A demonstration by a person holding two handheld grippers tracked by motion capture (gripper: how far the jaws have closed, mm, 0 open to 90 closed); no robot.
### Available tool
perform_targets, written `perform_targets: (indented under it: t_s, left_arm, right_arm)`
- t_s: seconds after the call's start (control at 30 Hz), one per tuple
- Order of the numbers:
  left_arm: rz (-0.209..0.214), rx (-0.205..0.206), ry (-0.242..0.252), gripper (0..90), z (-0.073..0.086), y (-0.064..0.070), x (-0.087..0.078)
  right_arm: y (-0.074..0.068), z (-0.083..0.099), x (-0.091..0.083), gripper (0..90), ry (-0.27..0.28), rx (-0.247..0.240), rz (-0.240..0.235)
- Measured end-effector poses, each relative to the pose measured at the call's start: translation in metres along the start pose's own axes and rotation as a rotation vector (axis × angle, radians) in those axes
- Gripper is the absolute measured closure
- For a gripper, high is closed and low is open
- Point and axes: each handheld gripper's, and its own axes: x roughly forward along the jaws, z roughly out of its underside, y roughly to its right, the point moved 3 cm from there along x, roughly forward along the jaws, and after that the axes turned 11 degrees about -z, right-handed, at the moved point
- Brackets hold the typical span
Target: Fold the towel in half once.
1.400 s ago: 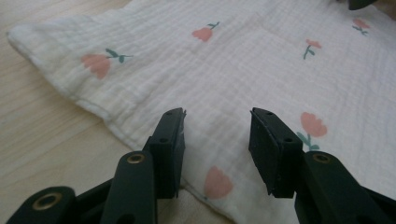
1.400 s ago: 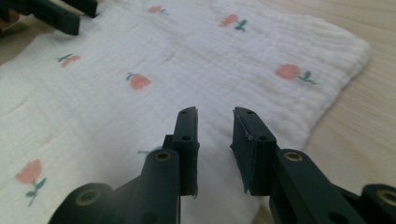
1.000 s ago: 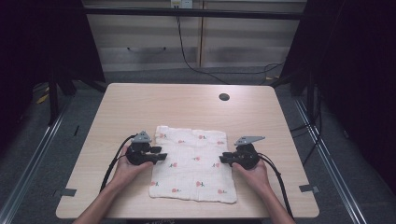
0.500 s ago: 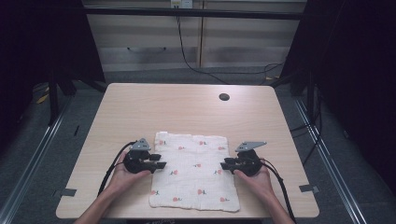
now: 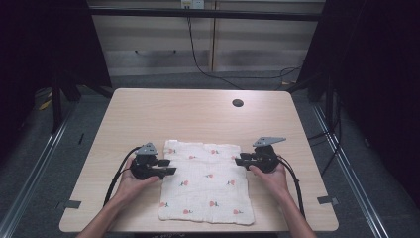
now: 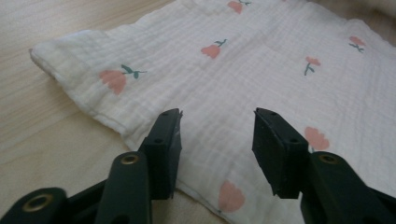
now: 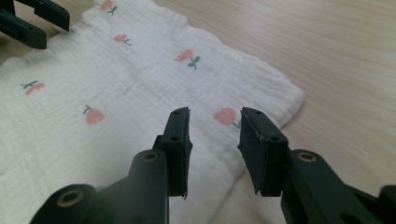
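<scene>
The left gripper [image 5: 168, 166] and right gripper [image 5: 240, 161] now sit nearer the person than a second ago, and the cloth [image 5: 205, 181] lies closer to the tabletop's [image 5: 198, 114] near edge.

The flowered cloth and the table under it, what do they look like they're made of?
Cloth: seemingly soft woven cotton, gauze-like; a matte white surface with fine crinkled ribs and printed pink flowers.
Table: light wood or wood-look laminate, I cannot tell which; it shows straight pale grain lines and a smooth, faintly glossy finish.
</scene>
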Motion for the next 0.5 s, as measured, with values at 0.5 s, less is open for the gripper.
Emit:
perform_targets:
  t_s: [0.5]
  left_arm:
    - [-0.002, -0.072, 0.026, 39.4, 0.001, -0.009, -0.005]
  right_arm:
    - [0.036, -0.027, 0.018, 57.0, -0.033, 0.022, 0.033]
